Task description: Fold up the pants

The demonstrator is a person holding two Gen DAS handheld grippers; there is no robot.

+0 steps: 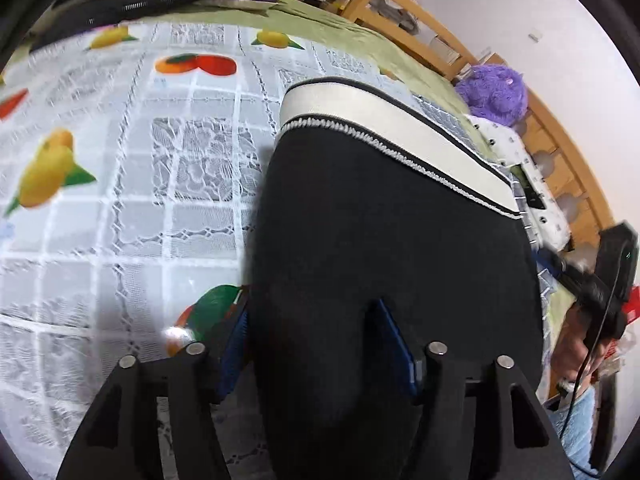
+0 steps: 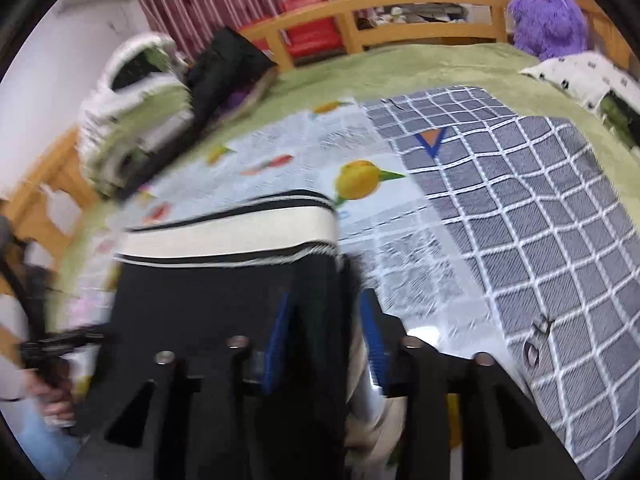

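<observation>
The black pants (image 1: 384, 240) have a wide white waistband (image 1: 392, 132) with black edge stripes. They lie on the fruit-print lace cloth (image 1: 120, 160), waistband at the far end. My left gripper (image 1: 316, 340) is shut on the near edge of the pants; black cloth fills the gap between its blue pads (image 1: 394, 344). In the right wrist view the pants (image 2: 224, 300) and waistband (image 2: 228, 236) show again. My right gripper (image 2: 326, 336) is shut on the pants' right edge, cloth between its blue pads (image 2: 278, 336).
A grey checked cloth (image 2: 520, 220) lies to the right on the green bedspread (image 2: 400, 68). A purple plush toy (image 2: 548, 20), a white pillow (image 2: 580, 76), a wooden bed frame (image 2: 400, 4) and a bag (image 2: 132, 108) stand around. The other hand-held gripper (image 1: 608, 280) shows at right.
</observation>
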